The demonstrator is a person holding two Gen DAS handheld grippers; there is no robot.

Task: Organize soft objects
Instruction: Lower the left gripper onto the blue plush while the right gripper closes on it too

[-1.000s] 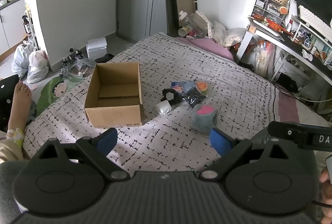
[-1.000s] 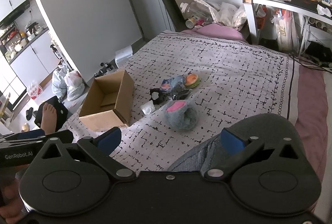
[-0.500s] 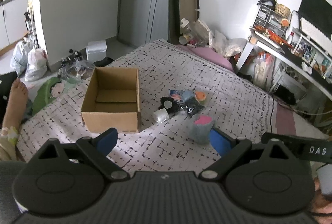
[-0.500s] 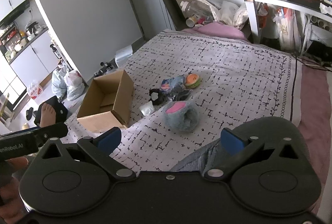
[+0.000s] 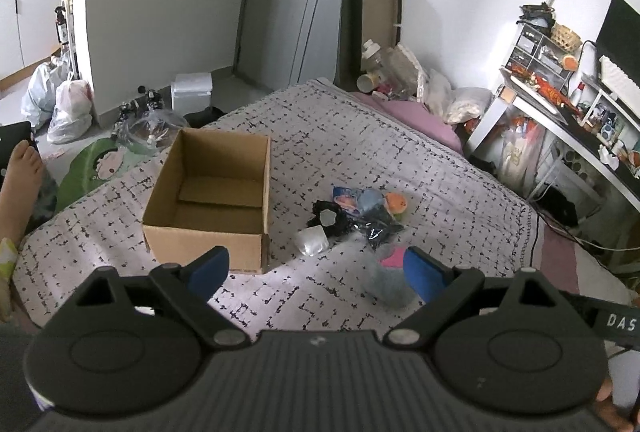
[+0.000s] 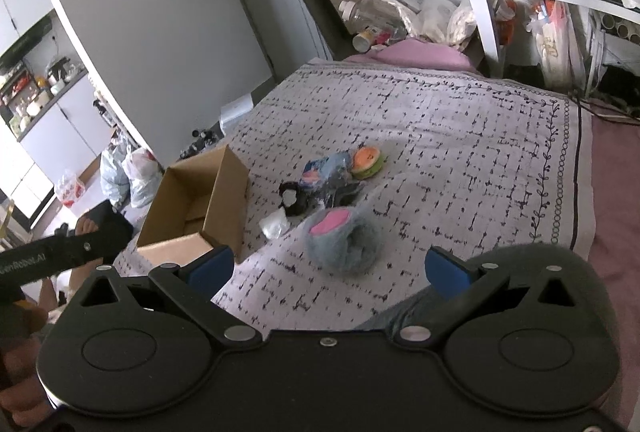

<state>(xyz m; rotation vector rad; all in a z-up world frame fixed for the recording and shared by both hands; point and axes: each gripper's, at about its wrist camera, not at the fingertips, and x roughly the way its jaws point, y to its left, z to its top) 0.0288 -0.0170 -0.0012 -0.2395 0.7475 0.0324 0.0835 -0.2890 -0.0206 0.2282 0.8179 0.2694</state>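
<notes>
An open, empty cardboard box (image 5: 208,199) (image 6: 200,207) stands on the patterned bed cover (image 5: 400,159). To its right lies a small pile of soft objects: a grey furry toy with a pink patch (image 5: 390,278) (image 6: 342,240), a black plush (image 5: 330,218) (image 6: 294,199), a small white pouch (image 5: 312,240) (image 6: 275,225), a blue item (image 5: 360,199) (image 6: 324,167) and an orange-green plush (image 5: 396,203) (image 6: 366,161). My left gripper (image 5: 316,268) is open and empty, held above the bed's near side. My right gripper (image 6: 328,270) is open and empty, just short of the grey toy.
A desk (image 5: 560,111) with clutter stands to the right of the bed. Pillows and bags (image 5: 408,79) lie at the bed's head. Plastic bags (image 5: 60,99) and small items sit on the floor at left. A person's bare foot (image 5: 20,183) is at the left edge.
Both grippers have tilted and moved slightly forward toward the pile; the box and toys sit a little lower and nearer in both views. Nothing was grasped.
</notes>
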